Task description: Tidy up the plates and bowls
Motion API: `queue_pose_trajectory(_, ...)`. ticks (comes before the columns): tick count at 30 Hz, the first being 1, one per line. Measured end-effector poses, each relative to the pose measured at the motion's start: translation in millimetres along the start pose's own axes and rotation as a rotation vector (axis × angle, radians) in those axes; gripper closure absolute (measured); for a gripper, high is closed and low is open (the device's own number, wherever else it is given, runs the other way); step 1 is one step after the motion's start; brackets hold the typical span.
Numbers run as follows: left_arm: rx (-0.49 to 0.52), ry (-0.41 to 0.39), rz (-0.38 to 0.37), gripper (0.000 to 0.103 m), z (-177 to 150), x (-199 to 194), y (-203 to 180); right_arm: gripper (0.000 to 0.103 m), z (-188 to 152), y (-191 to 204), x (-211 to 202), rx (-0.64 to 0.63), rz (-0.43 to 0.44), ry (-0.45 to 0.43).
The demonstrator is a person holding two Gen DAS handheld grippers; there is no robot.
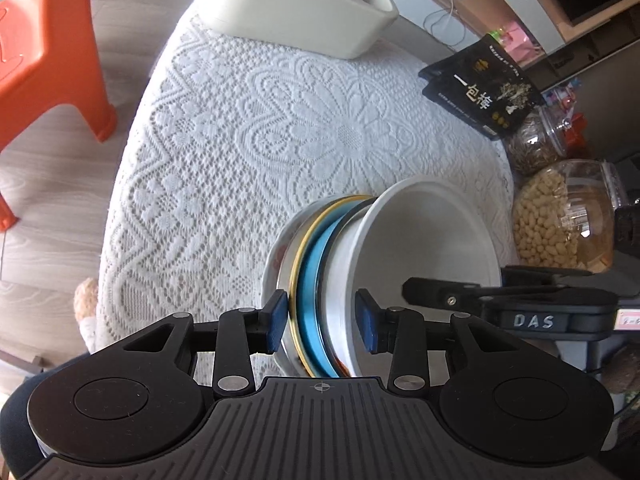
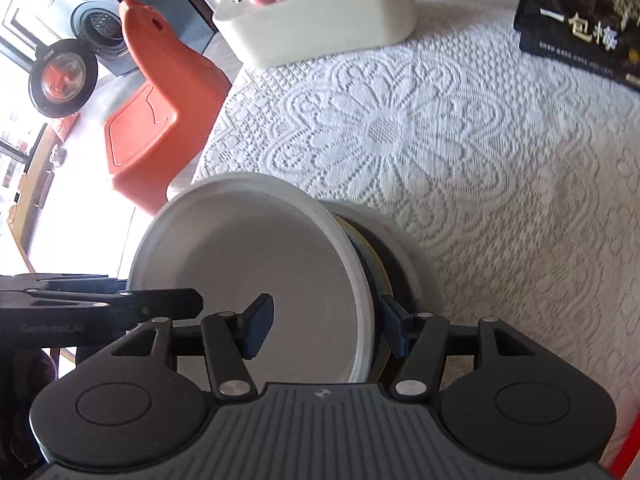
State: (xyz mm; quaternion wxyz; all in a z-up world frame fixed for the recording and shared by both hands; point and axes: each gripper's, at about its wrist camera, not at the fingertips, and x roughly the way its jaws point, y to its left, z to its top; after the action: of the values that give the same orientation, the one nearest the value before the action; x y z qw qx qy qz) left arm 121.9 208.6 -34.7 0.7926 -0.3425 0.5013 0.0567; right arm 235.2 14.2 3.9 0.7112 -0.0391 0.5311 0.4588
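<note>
White bowl [image 2: 248, 280] tops tilted stack [image 1: 316, 280] — left gripper [image 1: 322, 322] straddles it, right gripper [image 2: 326, 328] straddles the rim, grips unclear.

The right gripper [image 2: 324, 330] sits low in the centre of the frame, its blue pads straddling the rim of a white bowl [image 2: 256, 280] tipped on edge: the left pad lies inside the bowl, the right one behind it against a gold-and-blue banded dish [image 2: 374, 264] (whether the pads actually press is hard to tell). A black arm of the left gripper [image 2: 120, 304] reaches in from the left edge. Behind lies a lace tablecloth [image 2: 500, 184]; at the top a cream tray [image 2: 320, 28], a dark snack packet [image 2: 584, 20] upper right, an orange chair [image 2: 156, 120] on the left.
</note>
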Motion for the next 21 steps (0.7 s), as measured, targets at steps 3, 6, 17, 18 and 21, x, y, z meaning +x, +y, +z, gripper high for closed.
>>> queue_pose_trajectory(3,-0.003,-0.005,-0.003,0.063,1,-2,0,0.044,-8,-1,0,-0.01,0.003,-0.016)
queue_pose_trajectory(6,0.007,-0.026,0.004,0.064,0,-7,-2,0.044,-16,-1,-1,-0.023,0.01,-0.054)
queue_pose_trajectory(17,0.035,-0.039,-0.041,0.073,-7,-22,-15,0.044,-33,-4,-8,0.036,-0.001,-0.13)
queue_pose_trajectory(18,0.038,-0.037,-0.054,0.074,-8,-23,-16,0.044,-32,-4,-9,0.044,-0.011,-0.13)
queue_pose_trajectory(21,0.068,-0.042,-0.045,0.074,-11,-23,-22,0.044,-31,-2,-10,0.055,-0.029,-0.121)
